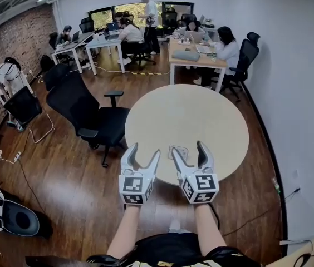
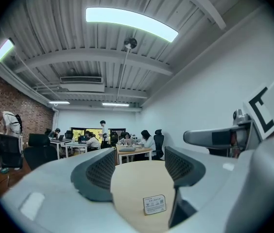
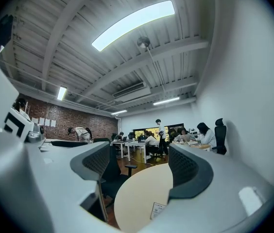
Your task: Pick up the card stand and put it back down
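Card stand [image 1: 177, 152] is a small upright sign with a pale printed face. It stands on the round table [image 1: 190, 115], close to the table's near edge and apart from everything else. Nothing has lifted it yet.

Well to the left of the table a black office chair [image 1: 84, 110] stands on the wooden floor, its seat turned toward the table's left edge.

Next comes the left gripper [image 1: 145, 150], held just short of the table's near edge, left of the stand. Its jaws stand moderately apart with nothing between the pads. Its own view shows only bare tabletop in the gap, with the stand further out on the table, toward the right-hand jaw.

The right gripper [image 1: 188, 147] sits beside it at the same edge of the table, just right of the stand in the head view. Its jaws are likewise parted and empty. In its own view the stand shows low in the gap, on the table beyond the fingertips, and no pad touches it.

As I judge it, the task is at its very start, the approach. Neither gripper has reached the stand. What is left is to bring one pair of jaws around it, close them, raise it off the table, and set it down on the table again upright.
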`<state>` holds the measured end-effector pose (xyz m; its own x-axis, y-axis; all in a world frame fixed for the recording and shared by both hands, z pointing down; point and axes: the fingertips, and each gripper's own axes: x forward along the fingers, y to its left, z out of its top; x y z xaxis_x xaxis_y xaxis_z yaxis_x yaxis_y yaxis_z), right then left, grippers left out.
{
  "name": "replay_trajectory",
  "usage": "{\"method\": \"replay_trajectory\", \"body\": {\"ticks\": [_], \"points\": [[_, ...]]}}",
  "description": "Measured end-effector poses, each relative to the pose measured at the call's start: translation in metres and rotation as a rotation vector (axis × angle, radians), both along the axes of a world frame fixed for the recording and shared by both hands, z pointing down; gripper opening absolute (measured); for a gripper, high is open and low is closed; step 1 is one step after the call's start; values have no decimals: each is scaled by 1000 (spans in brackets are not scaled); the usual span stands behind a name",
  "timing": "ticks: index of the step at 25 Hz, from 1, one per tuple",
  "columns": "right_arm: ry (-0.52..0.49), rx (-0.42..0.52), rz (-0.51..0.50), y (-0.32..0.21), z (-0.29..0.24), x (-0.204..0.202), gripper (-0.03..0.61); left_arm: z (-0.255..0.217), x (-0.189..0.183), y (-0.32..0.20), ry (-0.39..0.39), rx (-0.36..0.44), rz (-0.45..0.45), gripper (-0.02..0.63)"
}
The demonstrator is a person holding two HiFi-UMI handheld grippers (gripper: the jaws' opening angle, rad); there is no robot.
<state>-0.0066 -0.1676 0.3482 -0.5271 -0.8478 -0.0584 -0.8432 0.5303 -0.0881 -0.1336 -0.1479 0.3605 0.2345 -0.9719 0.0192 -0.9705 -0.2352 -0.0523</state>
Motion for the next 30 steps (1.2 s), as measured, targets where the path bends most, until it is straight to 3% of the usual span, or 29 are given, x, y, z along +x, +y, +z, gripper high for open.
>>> {"method": "replay_trajectory", "body": {"ticks": [5,10,20,30], "points": [[8,32,17,-31,-9,25,373,-1,24,-41,-18,1,37,321],[-7,-8,57,-55,9,44,367,11,41,-65,-36,-18,85,321],[3,-33,152,-80,11,42,364,17,34,-110,-40,-51,190,321],[28,-111,204,-89,44,45,364,38,29,-125,-15,-101,230,322]]}}
